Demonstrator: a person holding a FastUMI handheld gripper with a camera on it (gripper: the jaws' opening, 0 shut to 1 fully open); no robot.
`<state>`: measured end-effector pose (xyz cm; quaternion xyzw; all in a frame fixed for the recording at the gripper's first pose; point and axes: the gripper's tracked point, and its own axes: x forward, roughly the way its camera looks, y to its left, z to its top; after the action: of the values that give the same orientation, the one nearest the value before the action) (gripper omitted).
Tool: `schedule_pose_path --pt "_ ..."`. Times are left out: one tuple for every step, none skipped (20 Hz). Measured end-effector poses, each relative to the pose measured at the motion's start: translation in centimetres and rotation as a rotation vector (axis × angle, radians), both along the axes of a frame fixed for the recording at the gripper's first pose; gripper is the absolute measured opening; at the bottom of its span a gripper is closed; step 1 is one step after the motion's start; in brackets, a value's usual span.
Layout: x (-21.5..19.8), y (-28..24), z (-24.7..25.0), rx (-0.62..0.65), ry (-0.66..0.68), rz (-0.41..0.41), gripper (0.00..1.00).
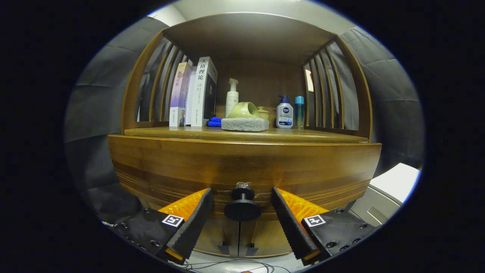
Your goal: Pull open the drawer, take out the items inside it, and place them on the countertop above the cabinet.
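The drawer (pixel 242 167) sits flush in the wooden cabinet, its front closed, so whatever lies inside is hidden. Its round knob (pixel 242 206) stands between the fingers of the hand-held gripper (pixel 242 220), which is spread wide with neither finger touching, lined up as if to close on it. On the desk (pixel 322 135) above rest books (pixel 197 93), a sponge (pixel 244 124), a cup (pixel 244 110) and bottles (pixel 284 113); whether any came from the drawer I cannot tell
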<state>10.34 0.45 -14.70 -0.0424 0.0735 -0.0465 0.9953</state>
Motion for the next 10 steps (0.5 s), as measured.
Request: schedule_pose_path --pt "0.4 -0.1 0.1 -0.003 -0.003 0.000 0.99" --pt "0.8 -0.1 0.0 -0.005 -0.001 0.000 0.99" --pt "1.1 -0.2 0.0 -0.006 -0.003 0.000 0.99" --pt "1.6 -0.2 0.1 -0.008 -0.003 -0.001 0.99" --pt "2.0 -0.3 0.1 -0.008 -0.003 -0.002 0.99" --pt "2.3 -0.3 0.0 -0.007 0.003 -0.003 0.99" --pt "2.4 -0.3 -0.2 -0.007 -0.006 -0.011 0.99" --pt "2.5 -0.2 0.0 -0.008 0.001 -0.014 0.98" --pt "2.7 -0.1 -0.1 -0.010 -0.012 -0.016 0.98" --pt "2.6 0.0 -0.1 -0.014 -0.016 -0.018 0.98"
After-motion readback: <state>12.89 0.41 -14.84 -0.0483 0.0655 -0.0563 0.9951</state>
